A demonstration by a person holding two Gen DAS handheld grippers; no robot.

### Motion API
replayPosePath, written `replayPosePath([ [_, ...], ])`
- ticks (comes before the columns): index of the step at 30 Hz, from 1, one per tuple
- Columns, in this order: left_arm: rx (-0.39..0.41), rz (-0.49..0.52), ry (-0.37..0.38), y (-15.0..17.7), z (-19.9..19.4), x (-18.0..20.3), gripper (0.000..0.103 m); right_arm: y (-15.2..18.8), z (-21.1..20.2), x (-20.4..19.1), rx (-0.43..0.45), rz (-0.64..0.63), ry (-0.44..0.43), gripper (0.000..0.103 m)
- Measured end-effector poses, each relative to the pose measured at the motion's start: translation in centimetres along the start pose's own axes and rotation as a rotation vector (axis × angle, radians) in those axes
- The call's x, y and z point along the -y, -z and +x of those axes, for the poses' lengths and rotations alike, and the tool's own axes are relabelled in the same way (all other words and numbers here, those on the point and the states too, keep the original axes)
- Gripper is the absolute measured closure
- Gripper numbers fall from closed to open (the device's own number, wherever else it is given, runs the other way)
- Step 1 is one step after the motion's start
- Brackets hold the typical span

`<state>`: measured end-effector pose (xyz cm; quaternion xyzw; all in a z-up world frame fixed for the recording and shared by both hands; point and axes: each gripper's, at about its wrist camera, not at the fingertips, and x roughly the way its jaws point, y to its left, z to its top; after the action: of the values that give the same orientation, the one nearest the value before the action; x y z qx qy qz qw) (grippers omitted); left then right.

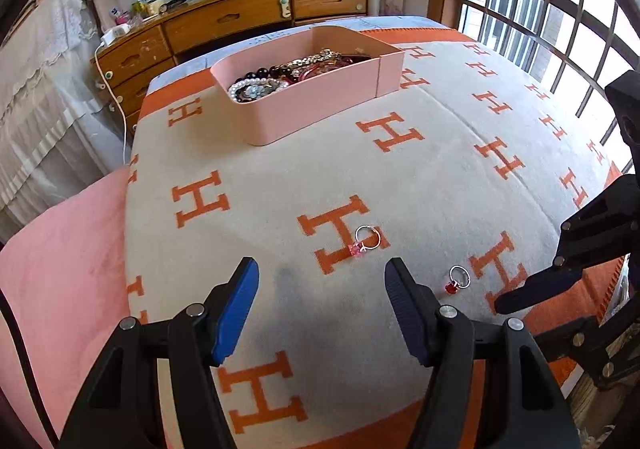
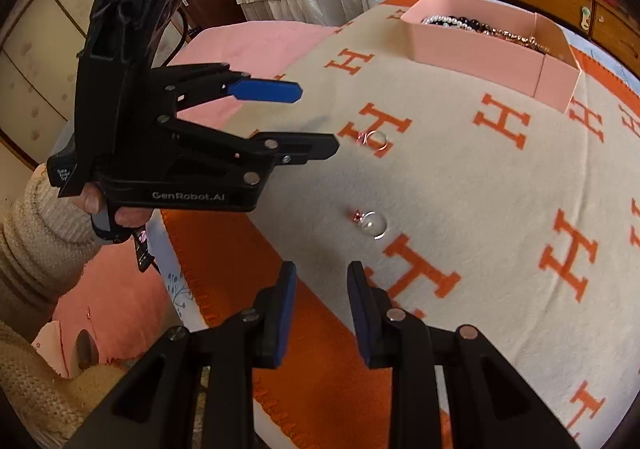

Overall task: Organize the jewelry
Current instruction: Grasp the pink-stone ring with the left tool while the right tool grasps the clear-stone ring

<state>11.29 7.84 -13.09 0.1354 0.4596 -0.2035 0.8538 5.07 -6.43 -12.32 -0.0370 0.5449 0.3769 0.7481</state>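
Two silver rings lie on the blanket. The pink-stone ring (image 1: 366, 241) lies just ahead of my left gripper (image 1: 322, 273), which is open and empty; this ring shows in the right wrist view (image 2: 374, 138) too. The red-stone ring (image 1: 457, 281) lies to its right, in front of my right gripper (image 2: 322, 277), which is open and empty; the ring shows there too (image 2: 370, 224). A pink jewelry box (image 1: 316, 109) holding pearls, beads and chains stands farther back (image 2: 480, 49). The left gripper also shows in the right wrist view (image 2: 316, 121), and the right gripper's fingers (image 1: 532, 289) at the left view's right edge.
The beige blanket with orange H letters (image 1: 400, 177) covers the bed. A pink cover (image 1: 64, 249) lies to the left. A wooden dresser (image 1: 224, 21) stands behind, and a barred window (image 1: 560, 9) is at the right. The bed's front edge (image 2: 248, 249) is close to the right gripper.
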Motion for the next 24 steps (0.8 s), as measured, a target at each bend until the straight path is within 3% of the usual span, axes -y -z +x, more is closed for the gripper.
replayPosePath([
  [2,-0.005,0.032,0.021,-0.3,0.7,0.4,0.041,-0.1,0.5,-0.1,-0.001,0.013,0.0,0.076],
  [10,-0.014,0.106,0.072,-1.5,2.6,1.2,0.066,-0.4,0.2,0.7,0.065,0.068,0.05,0.076],
  [14,-0.008,0.103,0.103,-1.9,3.0,1.2,0.089,-0.5,-0.2,1.4,0.091,0.091,0.08,0.076],
  [21,-0.007,0.048,0.108,-1.2,2.6,1.0,0.091,-0.6,-0.1,1.2,0.093,0.078,0.124,0.076],
  [24,0.0,0.018,0.063,-0.5,2.2,0.8,0.093,-0.4,-0.3,0.8,0.088,0.075,0.109,0.076],
])
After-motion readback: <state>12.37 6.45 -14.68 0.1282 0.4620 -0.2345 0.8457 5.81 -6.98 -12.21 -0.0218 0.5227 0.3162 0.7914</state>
